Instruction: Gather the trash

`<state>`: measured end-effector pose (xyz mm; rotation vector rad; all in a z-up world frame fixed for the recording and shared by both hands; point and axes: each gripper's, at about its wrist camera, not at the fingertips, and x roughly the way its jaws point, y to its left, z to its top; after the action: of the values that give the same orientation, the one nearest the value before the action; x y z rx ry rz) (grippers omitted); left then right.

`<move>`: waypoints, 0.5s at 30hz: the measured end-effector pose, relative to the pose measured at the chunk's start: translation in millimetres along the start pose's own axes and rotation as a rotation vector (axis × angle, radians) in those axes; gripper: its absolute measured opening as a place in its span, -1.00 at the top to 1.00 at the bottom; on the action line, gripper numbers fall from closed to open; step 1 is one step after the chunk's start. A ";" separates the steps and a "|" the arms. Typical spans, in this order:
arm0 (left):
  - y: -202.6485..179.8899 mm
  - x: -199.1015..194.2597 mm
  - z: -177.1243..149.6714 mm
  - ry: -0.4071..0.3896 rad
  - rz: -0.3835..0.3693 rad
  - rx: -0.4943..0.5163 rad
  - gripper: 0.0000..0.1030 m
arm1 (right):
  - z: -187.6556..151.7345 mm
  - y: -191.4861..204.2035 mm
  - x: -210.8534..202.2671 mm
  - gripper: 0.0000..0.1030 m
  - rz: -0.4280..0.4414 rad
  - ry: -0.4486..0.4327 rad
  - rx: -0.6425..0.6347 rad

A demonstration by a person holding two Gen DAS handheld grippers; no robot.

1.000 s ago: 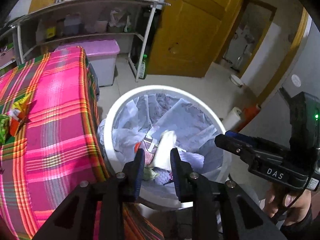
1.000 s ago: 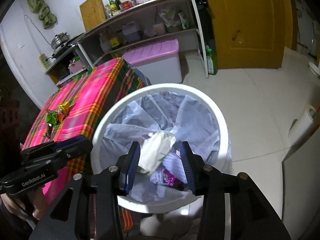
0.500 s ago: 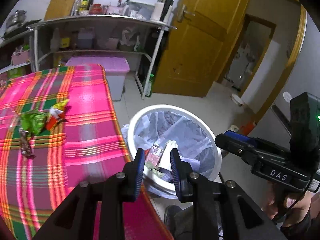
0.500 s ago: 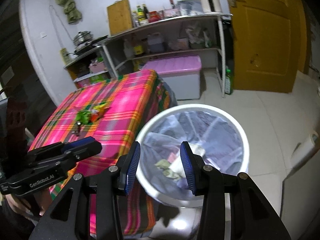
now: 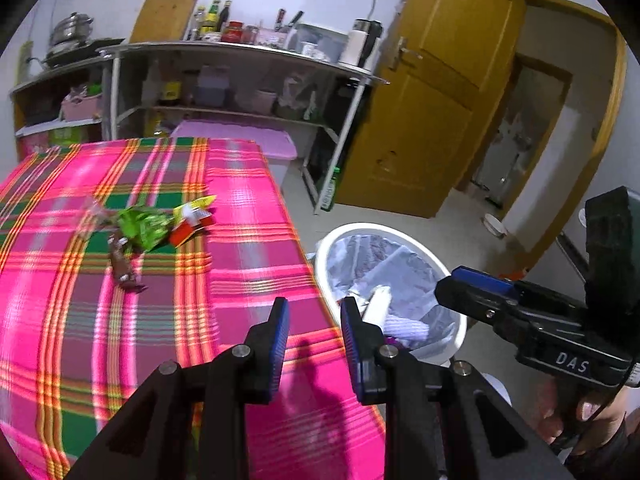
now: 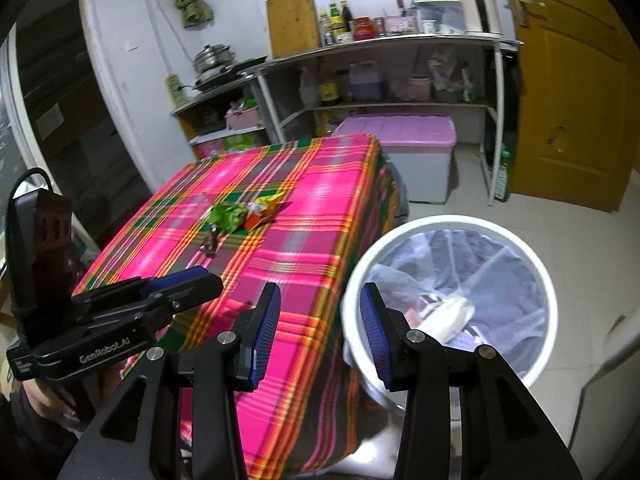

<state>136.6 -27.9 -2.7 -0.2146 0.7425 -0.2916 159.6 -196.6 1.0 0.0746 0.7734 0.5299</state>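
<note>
Bin contents partly behind jaws

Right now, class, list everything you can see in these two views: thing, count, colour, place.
Wrappers: a small pile, green, yellow, red, brown, mid-table.
Tablecloth: one, pink plaid, over the table.
Bin: one, white, lined, on the floor beside the table, trash inside.
Storage box: one, purple lid, under the shelves.
Shelves: one rack, metal, by the wall, bottles on top.
Door: one, yellow.
Left gripper: black, jaws apart, empty.
Right gripper: black, jaws apart, empty.
</note>
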 end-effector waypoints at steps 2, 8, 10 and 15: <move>10.5 -2.4 -3.0 0.000 0.015 -0.025 0.49 | 0.8 3.5 3.8 0.17 0.006 0.004 -0.007; 32.9 -9.3 -8.9 -0.007 0.056 -0.065 0.49 | 3.7 12.7 15.8 0.17 0.033 0.013 -0.027; 38.2 -12.3 -10.1 -0.013 0.080 -0.071 0.49 | 4.7 14.7 20.3 0.17 0.046 0.018 -0.030; 56.2 -16.2 -10.3 -0.020 0.139 -0.097 0.49 | 9.4 20.8 31.9 0.17 0.073 0.040 -0.041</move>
<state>128.5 29.3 -16.4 -0.2561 0.7486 -0.1216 176.1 -162.0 -7.6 0.0550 0.8012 0.6180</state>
